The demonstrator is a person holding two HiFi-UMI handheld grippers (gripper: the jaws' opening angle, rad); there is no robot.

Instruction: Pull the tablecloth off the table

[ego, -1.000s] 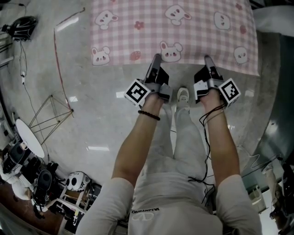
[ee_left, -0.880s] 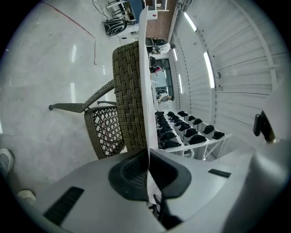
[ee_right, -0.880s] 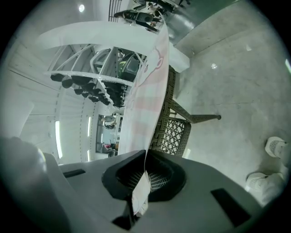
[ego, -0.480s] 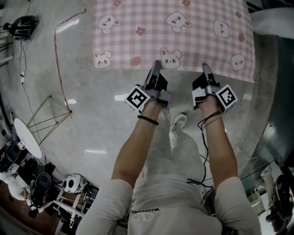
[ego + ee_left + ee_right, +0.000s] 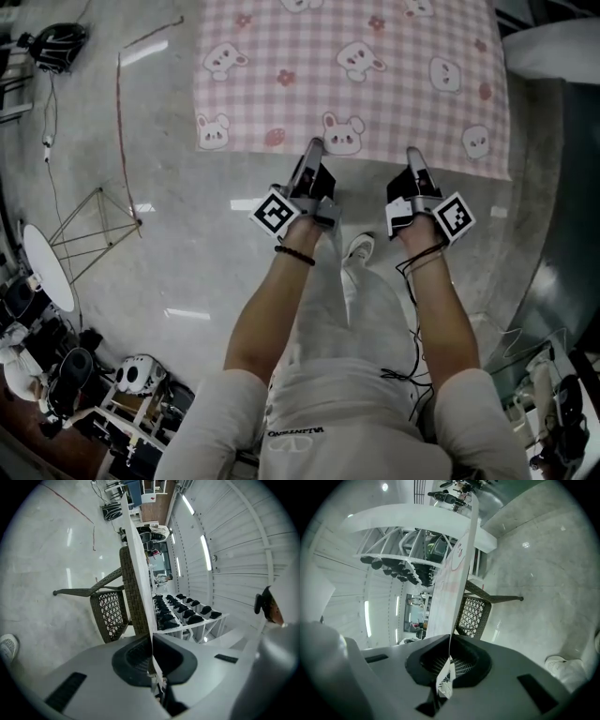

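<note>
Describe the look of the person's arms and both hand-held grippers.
The left hand-held gripper and right hand-held gripper are dark-bodied with grey tapering jaws, each carrying a white cube printed with black square markers. A black cable runs from the right one along the forearm. The left wrist wears a dark beaded bracelet. The arms are bare below short pale grey sleeves.

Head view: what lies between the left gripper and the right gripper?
In the head view, bare shiny floor separates the left gripper and right gripper; a white shoe sits just nearer the person.
</note>
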